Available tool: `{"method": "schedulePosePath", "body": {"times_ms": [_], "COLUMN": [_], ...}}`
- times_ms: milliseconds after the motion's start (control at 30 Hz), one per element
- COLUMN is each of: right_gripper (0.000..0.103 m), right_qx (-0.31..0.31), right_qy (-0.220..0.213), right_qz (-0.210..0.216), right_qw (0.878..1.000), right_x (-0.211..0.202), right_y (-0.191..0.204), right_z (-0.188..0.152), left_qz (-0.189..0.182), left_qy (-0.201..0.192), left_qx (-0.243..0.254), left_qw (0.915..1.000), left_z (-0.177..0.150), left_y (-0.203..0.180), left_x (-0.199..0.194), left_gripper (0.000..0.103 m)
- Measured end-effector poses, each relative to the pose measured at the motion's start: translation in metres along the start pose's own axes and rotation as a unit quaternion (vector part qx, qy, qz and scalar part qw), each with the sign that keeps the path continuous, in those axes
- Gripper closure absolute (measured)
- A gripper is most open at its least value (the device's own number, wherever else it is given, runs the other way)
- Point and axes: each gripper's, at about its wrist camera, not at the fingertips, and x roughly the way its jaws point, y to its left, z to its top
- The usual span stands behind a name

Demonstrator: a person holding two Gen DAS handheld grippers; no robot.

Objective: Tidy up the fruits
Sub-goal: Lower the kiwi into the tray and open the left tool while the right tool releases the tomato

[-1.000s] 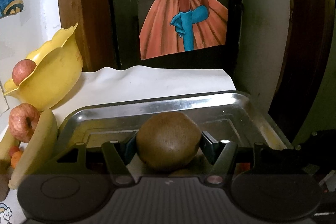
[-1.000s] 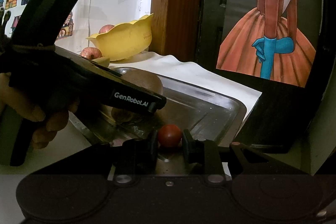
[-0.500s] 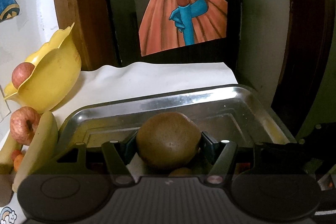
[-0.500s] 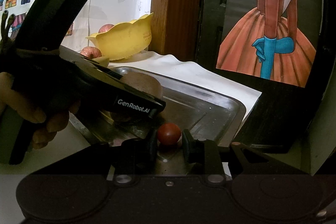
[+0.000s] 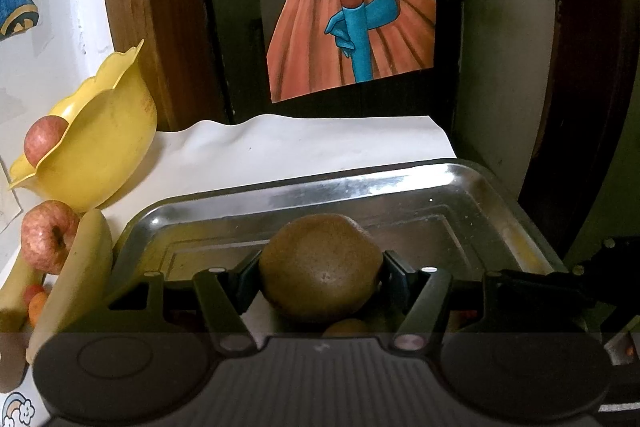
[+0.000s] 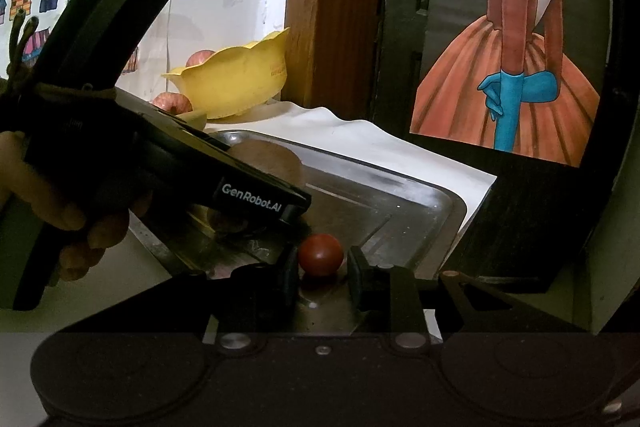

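My left claw (image 5: 320,269) still grips the kiwi (image 5: 320,267) over the steel tray (image 5: 360,187); right claw (image 6: 322,267) just opened, cherry tomato (image 6: 321,254) released there, 2 nearly placed.

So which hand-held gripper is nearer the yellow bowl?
Left. The left hand-held gripper, holding the kiwi, sits closer to the yellow bowl; the right hand-held gripper is at the tray's far side.
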Motion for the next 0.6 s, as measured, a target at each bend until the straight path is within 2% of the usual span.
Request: {"method": "schedulePosePath", "body": {"times_ms": [233,400,600], "right_gripper": [0.064,0.060,0.045], "right_qx": [0.010,0.020,0.023], "right_qy": [-0.005,-0.010,-0.039], "right_qz": [0.001,-0.006,-0.022], "right_qw": [1.000,1.000,0.999], "right_x": [-0.002,-0.006,-0.033], "right_y": [-0.002,-0.002,0.005], "right_z": [-0.001,-0.002,0.006], "left_qz": [-0.004,-0.020,-0.039], "left_qy": [-0.003,-0.006,-0.051], "left_qx": [-0.012,-0.034,-0.062], "left_qw": [0.9999,0.9992,0.9960], "left_z": [0.001,0.000,0.003], "left_y": [0.004,0.007,0.013], "left_x": [-0.003,-0.012,-0.050], "left_gripper": [0.032,0.023,0.010]}}
